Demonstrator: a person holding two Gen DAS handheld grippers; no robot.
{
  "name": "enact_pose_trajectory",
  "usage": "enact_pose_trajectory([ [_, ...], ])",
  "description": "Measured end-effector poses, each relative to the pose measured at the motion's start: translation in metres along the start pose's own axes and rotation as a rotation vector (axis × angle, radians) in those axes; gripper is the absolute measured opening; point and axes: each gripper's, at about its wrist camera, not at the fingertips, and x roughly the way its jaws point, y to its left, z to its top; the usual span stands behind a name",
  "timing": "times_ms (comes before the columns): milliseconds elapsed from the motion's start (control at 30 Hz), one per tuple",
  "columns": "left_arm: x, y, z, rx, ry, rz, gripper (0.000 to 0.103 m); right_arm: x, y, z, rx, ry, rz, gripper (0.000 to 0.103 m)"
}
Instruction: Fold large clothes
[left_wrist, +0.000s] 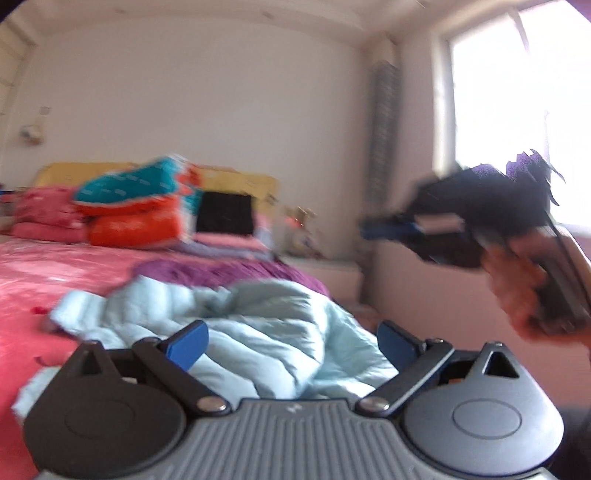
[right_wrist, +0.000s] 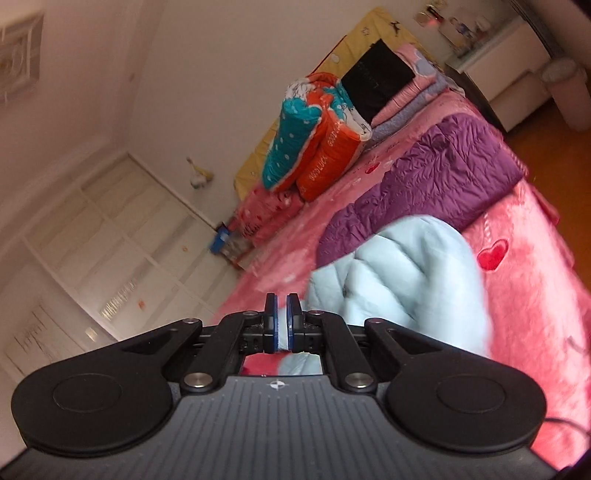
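A pale blue quilted jacket (left_wrist: 236, 325) lies crumpled on the pink bed (left_wrist: 33, 280). My left gripper (left_wrist: 291, 341) is open just above the jacket's near part, its blue pads wide apart. My right gripper (left_wrist: 373, 225) shows in the left wrist view, held in a hand high at the right, above the bed's edge. In the right wrist view the right gripper (right_wrist: 282, 317) has its pads almost together, with no cloth clearly between them; the pale blue jacket (right_wrist: 399, 277) lies just beyond and to the right.
A purple quilted garment (right_wrist: 424, 173) lies further up the bed. Folded orange and teal quilts (right_wrist: 314, 136), a black item (right_wrist: 380, 77) and pink bedding are stacked by the yellow headboard (left_wrist: 240, 182). A white nightstand (left_wrist: 325, 273) and window (left_wrist: 517, 103) are at right.
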Motion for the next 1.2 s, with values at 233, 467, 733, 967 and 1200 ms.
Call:
enact_pose_trajectory([
  [233,0.019,-0.044,-0.022,0.207,0.192,-0.135,0.098,0.017,-0.036,-0.020,-0.017,0.082,-0.098,0.013],
  [467,0.059,-0.075,-0.060,0.479,0.410,-0.024,0.096,0.012,-0.088,-0.037,0.075,0.098,-0.168,0.068],
  [733,0.079,-0.102,-0.090,0.697,0.522,0.080,0.096,-0.005,-0.117,-0.053,0.127,0.109,-0.171,0.083],
  [967,0.095,-0.105,-0.081,0.639,0.541,0.235,0.034,-0.043,-0.126,-0.062,0.156,0.089,-0.154,0.099],
  [1200,0.080,-0.094,-0.042,0.380,0.483,0.327,0.006,-0.059,-0.131,-0.066,0.124,0.064,-0.191,0.103],
])
